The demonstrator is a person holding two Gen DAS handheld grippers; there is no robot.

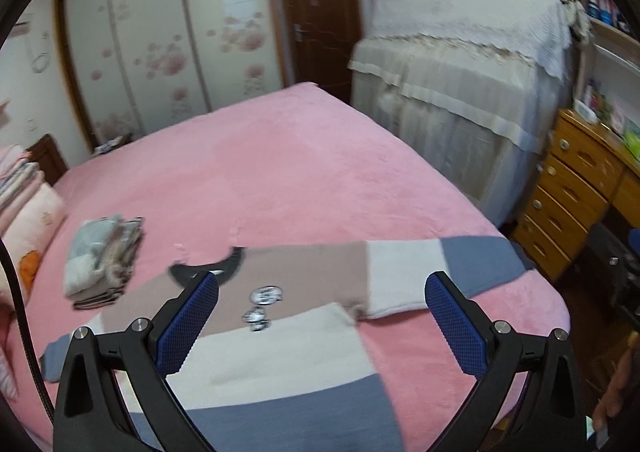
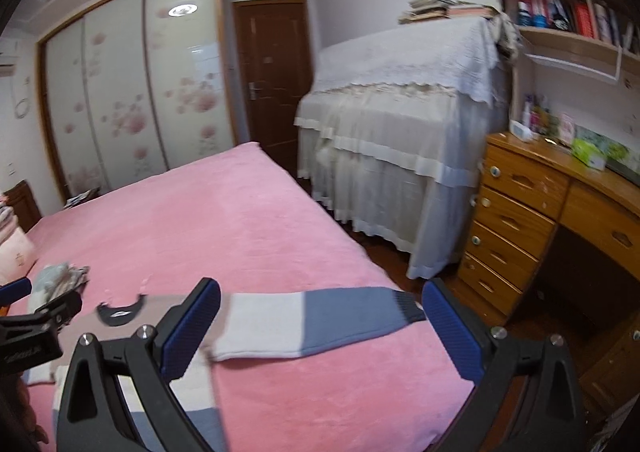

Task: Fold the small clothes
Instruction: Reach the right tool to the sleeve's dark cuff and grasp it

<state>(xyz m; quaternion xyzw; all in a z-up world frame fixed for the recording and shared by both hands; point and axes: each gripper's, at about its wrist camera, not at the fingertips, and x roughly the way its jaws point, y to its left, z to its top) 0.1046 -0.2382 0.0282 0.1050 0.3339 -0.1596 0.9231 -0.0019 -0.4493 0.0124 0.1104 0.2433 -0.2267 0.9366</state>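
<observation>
A small sweater [image 1: 280,336] in mauve, white and blue-grey bands lies flat on the pink bed [image 1: 288,172], dark collar [image 1: 208,270] towards the far side, one sleeve [image 1: 440,272] stretched right. My left gripper [image 1: 322,292] hovers open above its chest, holding nothing. In the right wrist view the sleeve [image 2: 316,320] runs between the wide-apart fingers of my right gripper [image 2: 320,302], which is open and above it. The left gripper's body [image 2: 36,328] shows at that view's left edge.
A stack of folded clothes [image 1: 102,260] sits on the bed left of the sweater. Pillows [image 1: 28,220] lie further left. A cloth-draped piece of furniture [image 1: 460,92] and a wooden desk with drawers [image 2: 516,228] stand right of the bed. A hand [image 1: 616,384] shows at lower right.
</observation>
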